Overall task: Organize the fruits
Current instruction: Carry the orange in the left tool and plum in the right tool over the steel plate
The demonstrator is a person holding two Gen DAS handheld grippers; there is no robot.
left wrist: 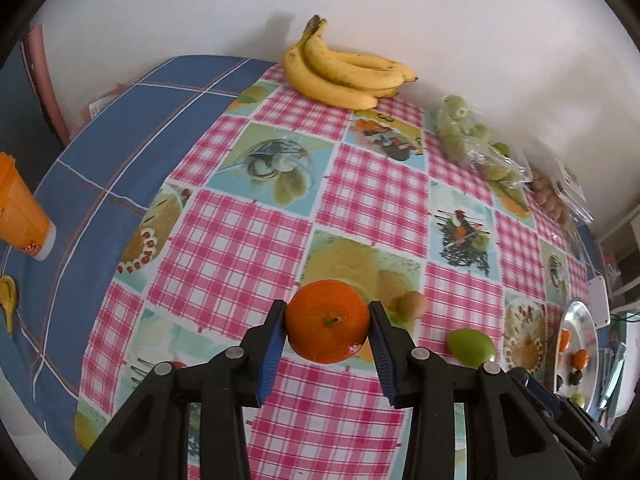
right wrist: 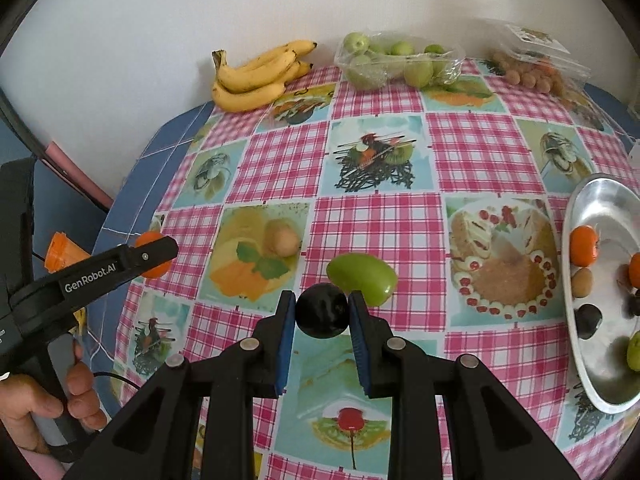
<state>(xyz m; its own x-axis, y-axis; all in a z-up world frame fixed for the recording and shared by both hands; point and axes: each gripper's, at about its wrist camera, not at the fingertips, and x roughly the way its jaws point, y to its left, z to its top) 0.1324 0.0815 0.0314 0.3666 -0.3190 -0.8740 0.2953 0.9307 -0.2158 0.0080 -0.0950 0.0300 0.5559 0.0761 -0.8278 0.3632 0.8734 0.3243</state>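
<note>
Left gripper (left wrist: 327,330): jaws clenched on a mandarin (left wrist: 327,321), blue pads bearing on both its sides, fruit carried above the tabletop near the left edge. Stem end faces the camera; a small sticker shows low on the skin.

Right gripper (right wrist: 322,317): jaws clenched on a dark round fruit (right wrist: 322,316), probably a plum, held clear of the cloth towards the near edge. Grip sits across its widest part.

Just beyond the plum, a loose green fruit (right wrist: 362,279) lies on the checked tablecloth (right wrist: 372,224); a small brown fruit (right wrist: 283,241) lies further left. Metal tray (right wrist: 576,216) at the right edge already holds several pieces.

Along the far edge: bananas (right wrist: 256,76), bagged green fruit (right wrist: 394,60), a clear pack of small brown fruit (right wrist: 528,68).

Risks, as I judge them:
- Both fruits are round and smooth; a tilt or slack squeeze could let either roll out and off the table edge.
- Too hard a squeeze would bruise the plum.
- Sweeping right towards the tray, the right gripper may nudge the green fruit and set it rolling.
- Dropping fruit from height into the tray could knock pieces already there.
- Two grippers converging on one tray may collide.
</note>
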